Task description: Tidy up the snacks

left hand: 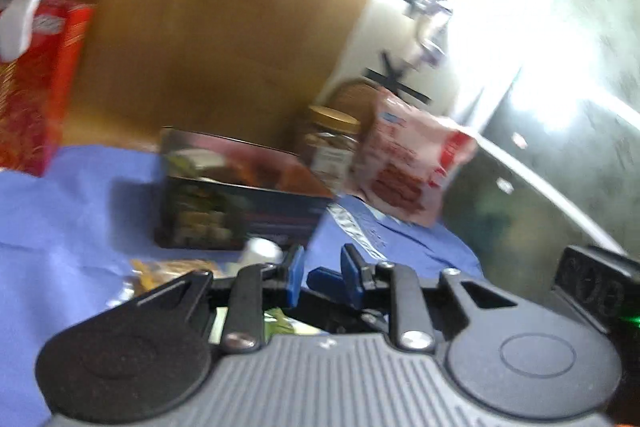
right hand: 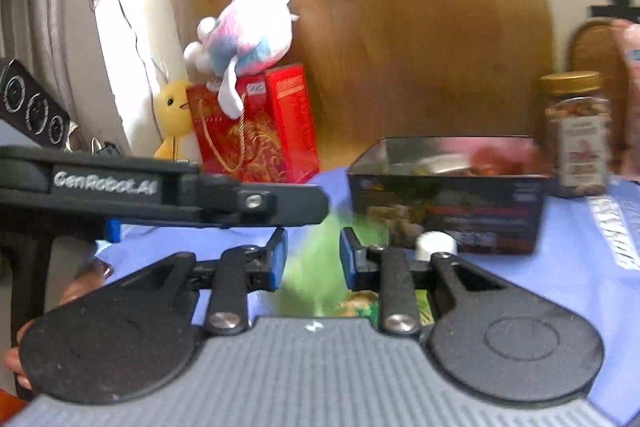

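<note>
Behind the red bag (right hand: 256, 131), a yellow toy (right hand: 173, 115) (right view only).

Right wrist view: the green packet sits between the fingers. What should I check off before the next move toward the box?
1. Green packet between the fingers of the right gripper: ok.
2. Fingers pressing firmly on it: cannot tell, blurred.
3. Box open on top: ok.
4. Jar upright beside the box, lid on: ok.
5. Left gripper shut: ok.
6. Picture sharp enough to judge contact: not ok.
</note>
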Demonstrator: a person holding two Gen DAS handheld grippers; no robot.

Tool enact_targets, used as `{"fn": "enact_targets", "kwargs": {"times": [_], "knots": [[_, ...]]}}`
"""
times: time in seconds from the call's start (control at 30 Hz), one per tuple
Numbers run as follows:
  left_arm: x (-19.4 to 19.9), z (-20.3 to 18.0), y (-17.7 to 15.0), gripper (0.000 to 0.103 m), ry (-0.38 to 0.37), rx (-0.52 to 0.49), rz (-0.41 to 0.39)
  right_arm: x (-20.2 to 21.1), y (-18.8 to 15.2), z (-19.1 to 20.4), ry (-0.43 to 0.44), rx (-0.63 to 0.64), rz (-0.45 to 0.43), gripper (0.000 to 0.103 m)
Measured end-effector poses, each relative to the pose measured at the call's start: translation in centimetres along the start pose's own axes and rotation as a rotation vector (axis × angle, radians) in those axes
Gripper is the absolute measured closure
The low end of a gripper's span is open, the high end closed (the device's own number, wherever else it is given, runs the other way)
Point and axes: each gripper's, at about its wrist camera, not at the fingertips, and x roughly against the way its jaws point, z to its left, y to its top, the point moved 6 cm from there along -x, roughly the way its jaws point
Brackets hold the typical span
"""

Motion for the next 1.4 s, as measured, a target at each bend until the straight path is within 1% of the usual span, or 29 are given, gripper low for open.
{"fn": "enact_targets", "kwargs": {"times": [0.07, 0.13, 0.17, 0.23, 0.33, 0.4, 0.5, 0.57, 0.7, 0.93, 1.4], "knots": [[-1.1, -1.8, -1.0, 0.082, -0.020, -0.019, 0.031, 1.8, -1.1, -0.6, -0.043, 0.021, -0.006, 0.071], [-2.0, -2.9, -2.0, 0.082, -0.039, -0.011, 0.073, 2.8, -2.1, -1.8, -0.081, 0.008, 0.014, 0.071], [-2.1, -3.4, -2.6, 0.079, -0.039, -0.014, 0.081, 3.4, -2.7, -2.7, -0.095, -0.019, 0.023, 0.071], [-1.8, -3.7, -3.0, 0.079, -0.026, -0.019, 0.071, 4.6, -3.6, -4.2, -0.105, -0.086, 0.036, 0.071], [-0.4, -2.6, -2.5, 0.076, 0.000, 0.020, 0.038, 5.5, -4.6, -5.9, -0.110, -0.176, 0.035, 0.070], [0.3, -1.6, -2.0, 0.075, 0.030, 0.035, 0.023, 5.6, -5.1, -6.2, -0.107, -0.205, 0.030, 0.070], [0.8, -0.6, -1.9, 0.075, 0.076, 0.046, 0.019, 5.5, -5.6, -6.1, -0.102, -0.216, 0.028, 0.070], [0.9, 0.1, -2.0, 0.072, 0.100, 0.046, 0.023, 5.3, -5.8, -5.9, -0.094, -0.221, 0.030, 0.070], [1.2, 1.3, -3.0, 0.072, 0.139, 0.050, 0.046, 5.5, -6.5, -5.9, -0.089, -0.220, 0.039, 0.070], [0.8, 2.7, -4.4, 0.072, 0.164, 0.078, 0.080, 5.7, -7.3, -6.5, -0.100, -0.252, 0.045, 0.070], [-0.8, 1.8, -4.8, 0.072, 0.162, 0.044, 0.119, 5.7, -8.1, -7.8, -0.108, -0.292, 0.060, 0.070]]}}
